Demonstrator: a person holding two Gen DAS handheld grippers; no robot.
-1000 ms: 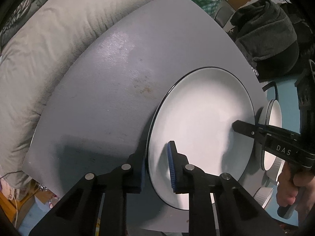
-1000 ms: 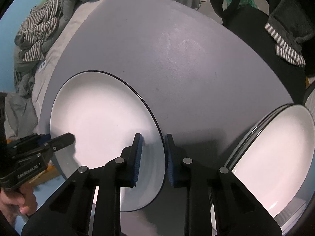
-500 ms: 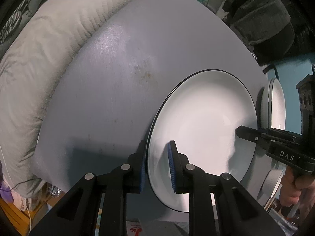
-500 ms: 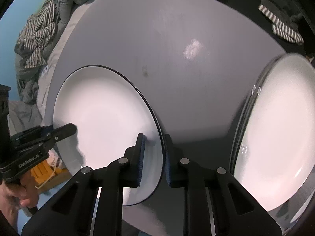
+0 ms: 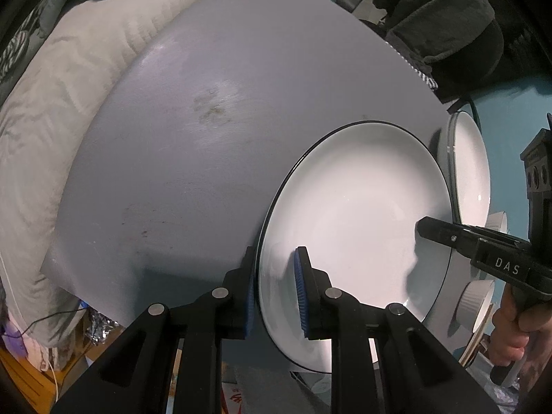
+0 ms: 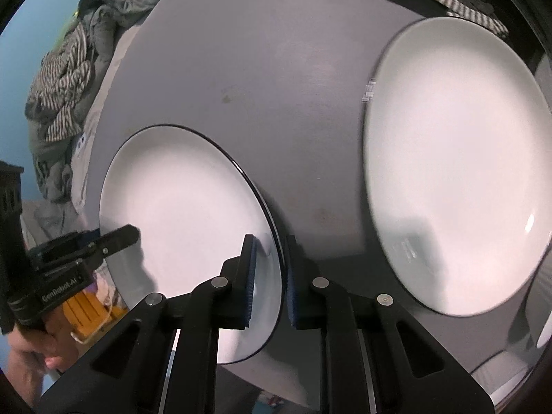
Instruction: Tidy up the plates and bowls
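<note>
A white plate with a dark rim [image 5: 355, 214] [image 6: 179, 207] is held between both grippers over the near part of the grey table [image 5: 224, 138]. My left gripper [image 5: 274, 265] is shut on its left rim. My right gripper [image 6: 269, 258] is shut on the opposite rim, with blue pads on both faces. Each gripper shows in the other's view: the right gripper [image 5: 434, 231] and the left gripper [image 6: 127, 233]. A stack of matching white plates [image 6: 455, 158] [image 5: 471, 172] sits at the table's right side, apart from the held plate.
White ribbed ramekins [image 5: 477, 300] stand below the stack at the right edge. Pale bedding [image 5: 51, 103] borders the table's left side, striped clothes [image 6: 62, 79] lie beyond it, and dark clothing [image 5: 441, 27] is heaped at the back right. A hand [image 5: 510, 331] holds the right gripper.
Both grippers have carried the plate to the right, toward the stack, which now looms larger in the right wrist view. The right gripper's jaws have narrowed onto the rim.
</note>
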